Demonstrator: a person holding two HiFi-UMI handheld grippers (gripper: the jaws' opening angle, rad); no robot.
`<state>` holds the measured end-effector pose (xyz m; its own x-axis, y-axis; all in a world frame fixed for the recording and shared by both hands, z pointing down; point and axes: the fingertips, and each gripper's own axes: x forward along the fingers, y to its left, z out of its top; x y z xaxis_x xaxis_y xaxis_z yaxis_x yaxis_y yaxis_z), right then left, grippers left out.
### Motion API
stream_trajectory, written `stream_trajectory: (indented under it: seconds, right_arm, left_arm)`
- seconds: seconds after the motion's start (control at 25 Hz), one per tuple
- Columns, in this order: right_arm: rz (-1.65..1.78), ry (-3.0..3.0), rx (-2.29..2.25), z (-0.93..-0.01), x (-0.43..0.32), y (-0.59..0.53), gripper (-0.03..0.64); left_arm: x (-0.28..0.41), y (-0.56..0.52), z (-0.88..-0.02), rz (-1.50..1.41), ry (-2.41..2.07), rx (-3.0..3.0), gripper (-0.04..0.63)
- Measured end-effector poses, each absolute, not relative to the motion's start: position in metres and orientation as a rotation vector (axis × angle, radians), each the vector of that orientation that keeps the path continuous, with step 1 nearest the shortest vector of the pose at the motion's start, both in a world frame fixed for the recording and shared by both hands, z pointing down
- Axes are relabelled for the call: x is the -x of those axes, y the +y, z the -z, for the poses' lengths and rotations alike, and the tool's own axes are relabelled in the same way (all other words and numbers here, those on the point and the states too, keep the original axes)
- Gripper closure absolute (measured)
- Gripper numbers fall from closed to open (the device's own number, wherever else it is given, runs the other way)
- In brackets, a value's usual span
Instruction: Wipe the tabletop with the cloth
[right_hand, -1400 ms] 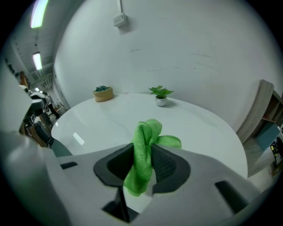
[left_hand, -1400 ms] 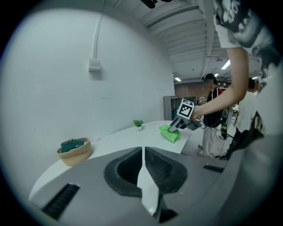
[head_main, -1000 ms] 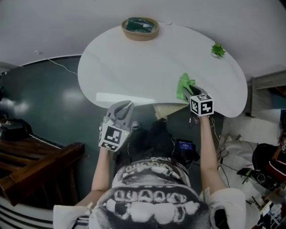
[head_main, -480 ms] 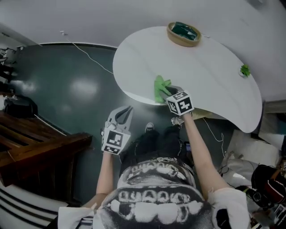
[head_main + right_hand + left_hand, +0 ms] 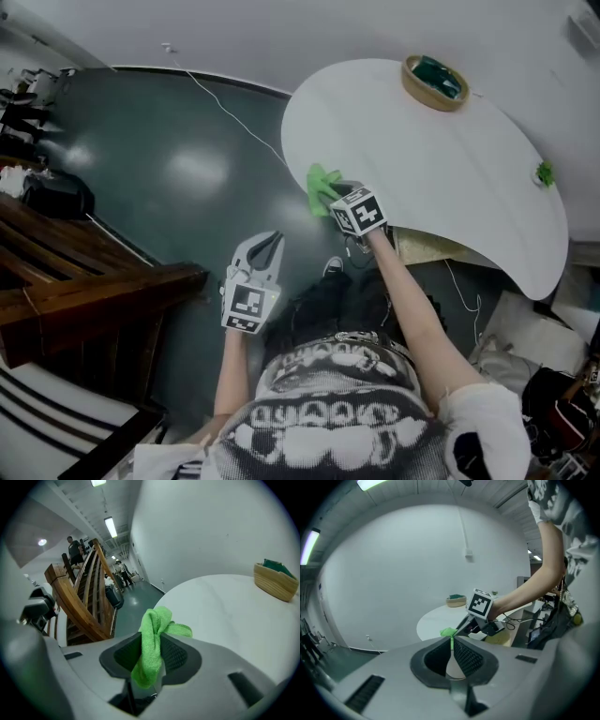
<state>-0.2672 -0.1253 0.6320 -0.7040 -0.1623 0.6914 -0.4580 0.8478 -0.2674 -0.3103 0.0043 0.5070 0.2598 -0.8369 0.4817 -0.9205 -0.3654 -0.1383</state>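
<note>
A bright green cloth (image 5: 322,187) hangs bunched at the near left edge of the round white tabletop (image 5: 441,169). My right gripper (image 5: 335,198) is shut on it; in the right gripper view the cloth (image 5: 153,639) is pinched between the jaws and droops over them, above the tabletop (image 5: 234,616). My left gripper (image 5: 265,247) is held off the table, over the dark floor, its jaws closed together with nothing between them. In the left gripper view the left gripper (image 5: 452,649) faces the right gripper's marker cube (image 5: 480,604) and the cloth (image 5: 448,632).
A round wooden basket (image 5: 436,82) with dark green contents sits at the table's far edge. A small green item (image 5: 545,172) lies near the right rim. A wooden staircase (image 5: 66,291) stands at left. A white cable (image 5: 225,111) runs across the dark floor.
The right gripper has carried the cloth leftward along the table's near edge, from the right side to the left end. The left gripper has stayed off the table, shut.
</note>
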Motion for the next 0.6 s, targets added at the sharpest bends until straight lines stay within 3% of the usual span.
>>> stream_trajectory:
  seconds: [0.6]
  right_arm:
    - [-0.630, -2.230, -0.573, -0.660, 0.224, -0.136, 0.495]
  left_arm:
    - [0.305, -0.007, -0.516, -0.726, -1.521, -2.455, 0.578]
